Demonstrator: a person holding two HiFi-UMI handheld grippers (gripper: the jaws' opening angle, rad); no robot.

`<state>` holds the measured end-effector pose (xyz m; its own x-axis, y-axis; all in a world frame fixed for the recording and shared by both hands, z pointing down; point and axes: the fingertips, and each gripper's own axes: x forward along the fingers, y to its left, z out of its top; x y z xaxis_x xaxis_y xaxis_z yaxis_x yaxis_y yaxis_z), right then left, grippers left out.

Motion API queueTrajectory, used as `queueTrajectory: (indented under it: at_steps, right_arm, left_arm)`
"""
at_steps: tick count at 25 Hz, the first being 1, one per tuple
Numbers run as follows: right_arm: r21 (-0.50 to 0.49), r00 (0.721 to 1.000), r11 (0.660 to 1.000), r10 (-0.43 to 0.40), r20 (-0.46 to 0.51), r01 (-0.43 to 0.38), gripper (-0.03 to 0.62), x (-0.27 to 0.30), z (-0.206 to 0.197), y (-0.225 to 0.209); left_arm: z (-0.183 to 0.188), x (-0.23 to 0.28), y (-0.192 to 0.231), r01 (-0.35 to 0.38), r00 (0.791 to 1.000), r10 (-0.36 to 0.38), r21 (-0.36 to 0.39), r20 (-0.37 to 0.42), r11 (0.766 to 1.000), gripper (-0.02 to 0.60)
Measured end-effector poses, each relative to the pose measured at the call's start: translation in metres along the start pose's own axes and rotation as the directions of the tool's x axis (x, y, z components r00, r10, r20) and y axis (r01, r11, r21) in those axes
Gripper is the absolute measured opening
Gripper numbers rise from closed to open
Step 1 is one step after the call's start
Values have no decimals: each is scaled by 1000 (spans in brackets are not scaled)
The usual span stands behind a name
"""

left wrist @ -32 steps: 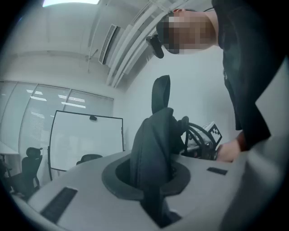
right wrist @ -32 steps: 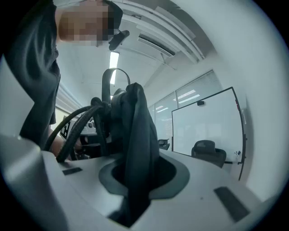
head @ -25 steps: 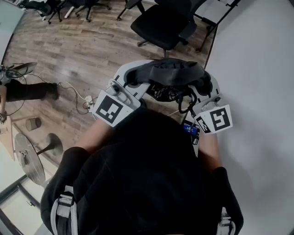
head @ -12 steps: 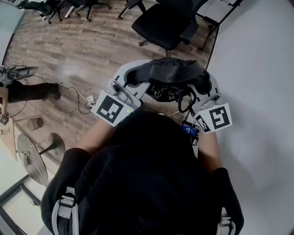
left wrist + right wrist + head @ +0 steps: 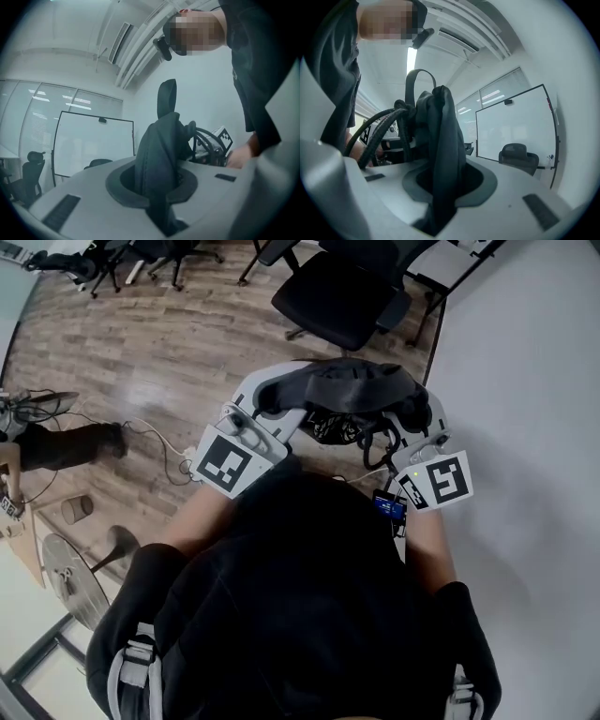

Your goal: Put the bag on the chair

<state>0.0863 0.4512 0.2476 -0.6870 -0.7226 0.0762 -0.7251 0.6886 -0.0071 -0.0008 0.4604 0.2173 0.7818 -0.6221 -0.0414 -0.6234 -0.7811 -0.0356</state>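
A dark grey fabric bag (image 5: 349, 385) with black strap loops hangs between my two grippers, in front of my chest. My left gripper (image 5: 277, 395) is shut on the bag's left end, and the fabric (image 5: 159, 145) is pinched between its jaws. My right gripper (image 5: 414, 407) is shut on the right end, where bag fabric (image 5: 440, 150) and black straps (image 5: 377, 129) rise from its jaws. A black office chair (image 5: 339, 296) stands on the wood floor just beyond the bag, its seat facing me.
A large white table (image 5: 525, 446) fills the right side. Cables and a power strip (image 5: 180, 444) lie on the floor at left. A fan (image 5: 66, 573) stands low left, by another person's leg (image 5: 70, 442). More chairs (image 5: 141, 251) stand far left.
Both grippers keep their hold on the bag and have hardly moved. The view has drifted slightly, and the leg at left has shifted a little.
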Motion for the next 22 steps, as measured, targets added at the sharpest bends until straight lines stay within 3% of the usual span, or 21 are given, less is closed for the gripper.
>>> queueTrajectory:
  at_steps: [13, 22]
  right_arm:
    - [-11, 998, 1000, -28, -56, 27, 67, 122, 19, 37]
    - [15, 997, 999, -45, -54, 46, 68, 162, -7, 54]
  left_arm:
    - [6, -46, 122, 24, 999, -23, -29, 23, 999, 46]
    - [-18, -66, 159, 27, 1000, -26, -12, 12, 1000, 45]
